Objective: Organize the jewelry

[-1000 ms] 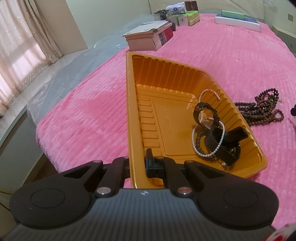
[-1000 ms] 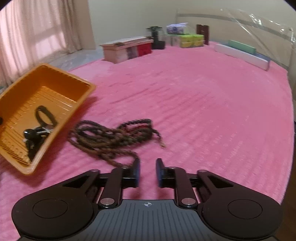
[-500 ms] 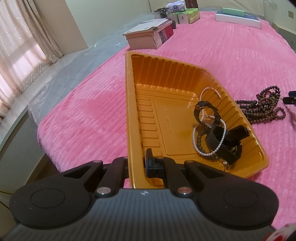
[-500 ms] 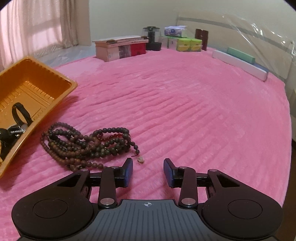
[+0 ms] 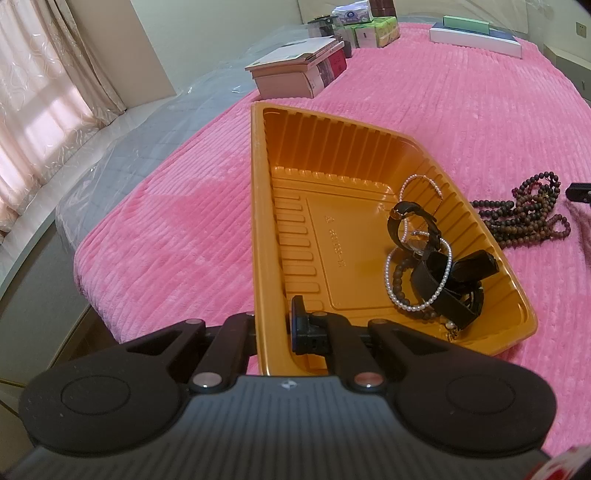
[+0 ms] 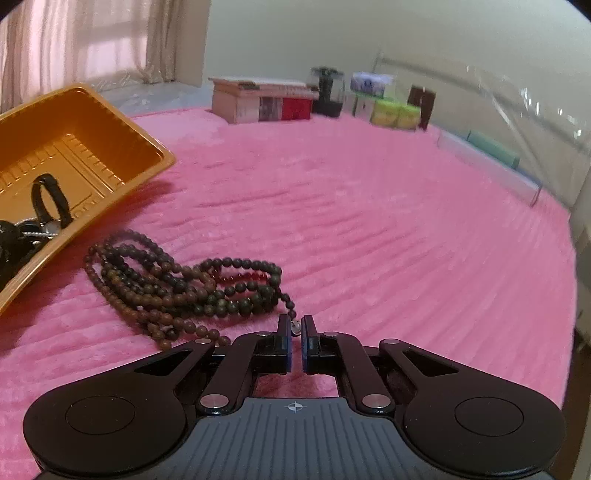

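Place: a home bedroom.
Bed: a wide bed under a pink ribbed blanket (image 6: pixel 369 221) filled both views.
Window: sheer patterned curtains (image 5: pixel 44 85) hung beside a sunlit ledge.
Clutter: a book stack (image 5: pixel 299 68), tissue packs (image 6: pixel 395 114) and a dark jar (image 6: pixel 327 92) sat along the far edge.
Walls: plain and pale, with a socket (image 5: pixel 581 29) showing.

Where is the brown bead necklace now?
The brown bead necklace lies on the pink bedspread, beside the orange tray, its end pinched in the right tool.
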{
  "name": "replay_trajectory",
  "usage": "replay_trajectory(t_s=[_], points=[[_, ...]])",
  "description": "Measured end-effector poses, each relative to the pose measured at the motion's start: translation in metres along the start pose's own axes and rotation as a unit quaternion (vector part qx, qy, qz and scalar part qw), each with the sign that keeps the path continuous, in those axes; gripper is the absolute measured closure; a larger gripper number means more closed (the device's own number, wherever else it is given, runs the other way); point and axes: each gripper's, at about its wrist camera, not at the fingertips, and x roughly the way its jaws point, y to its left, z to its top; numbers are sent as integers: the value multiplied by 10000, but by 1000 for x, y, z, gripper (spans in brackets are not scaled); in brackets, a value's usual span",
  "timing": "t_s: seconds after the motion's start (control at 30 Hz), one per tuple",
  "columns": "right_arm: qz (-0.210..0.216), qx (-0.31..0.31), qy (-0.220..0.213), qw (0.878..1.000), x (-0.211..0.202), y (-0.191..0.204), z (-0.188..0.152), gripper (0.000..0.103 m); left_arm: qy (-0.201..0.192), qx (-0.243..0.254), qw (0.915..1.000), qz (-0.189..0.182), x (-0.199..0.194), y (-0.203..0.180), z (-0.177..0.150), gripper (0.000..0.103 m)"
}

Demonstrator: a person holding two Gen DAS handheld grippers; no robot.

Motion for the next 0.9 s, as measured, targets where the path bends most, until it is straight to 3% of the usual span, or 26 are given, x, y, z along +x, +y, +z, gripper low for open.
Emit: replay_trajectory(t_s=[0.17, 0.47, 0.67, 0.9], points=[[192, -190, -397, 9988, -27, 25, 14, 98, 2, 2, 10000, -1, 0, 0, 0, 99], [1557, -516, -881, 9825, -63, 103, 46, 98, 5, -53, 10000, -30, 1, 2, -1, 100], [2095, -862, -914, 9697, -63, 145, 54, 98, 1, -76, 10000, -59, 1, 4, -2, 100], [2334, -1031, -778, 9638, -49, 166, 51, 98, -21, -49, 10000, -65, 0, 4, -3, 100]])
